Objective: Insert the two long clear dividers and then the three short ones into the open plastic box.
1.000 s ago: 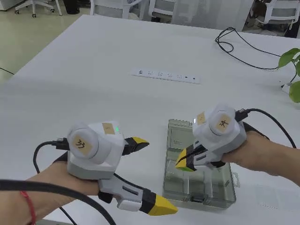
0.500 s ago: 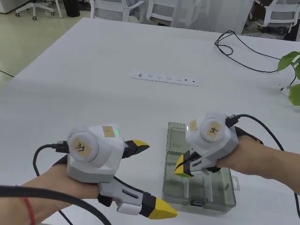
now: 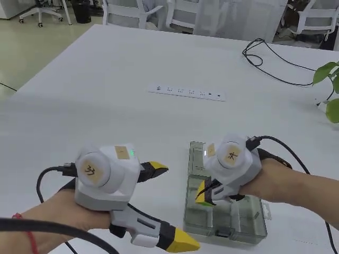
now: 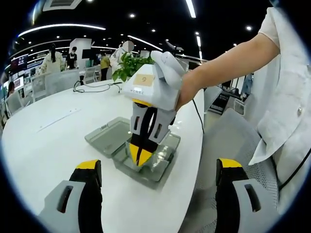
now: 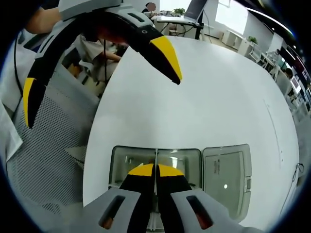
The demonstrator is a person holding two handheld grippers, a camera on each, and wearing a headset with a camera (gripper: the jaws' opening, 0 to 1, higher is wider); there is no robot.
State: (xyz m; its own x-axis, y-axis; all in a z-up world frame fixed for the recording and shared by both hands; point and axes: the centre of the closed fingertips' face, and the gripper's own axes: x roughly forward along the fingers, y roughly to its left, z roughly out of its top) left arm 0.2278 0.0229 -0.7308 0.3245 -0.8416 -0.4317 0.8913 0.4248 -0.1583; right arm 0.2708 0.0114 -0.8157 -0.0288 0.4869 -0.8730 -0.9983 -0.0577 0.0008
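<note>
Pointing down into the open, clear greenish plastic box [image 3: 224, 226], the right hand-held gripper [image 3: 203, 194] has its yellow-tipped jaws pressed together over a thin clear upright strip [image 5: 156, 156] in the tray. This is likely a long divider being seated, though I cannot tell whether it is pinched. The left hand-held gripper [image 3: 170, 206] hovers just left of the box, jaws wide apart and empty, probably ready to steady it on the white desk [image 3: 106, 95].

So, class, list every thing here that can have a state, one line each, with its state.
plastic box: open, lid folded flat onto table.
left gripper: open, jaws wide, holding nothing.
right gripper: shut, tips down inside the box; whether holding anything, unclear.
</note>
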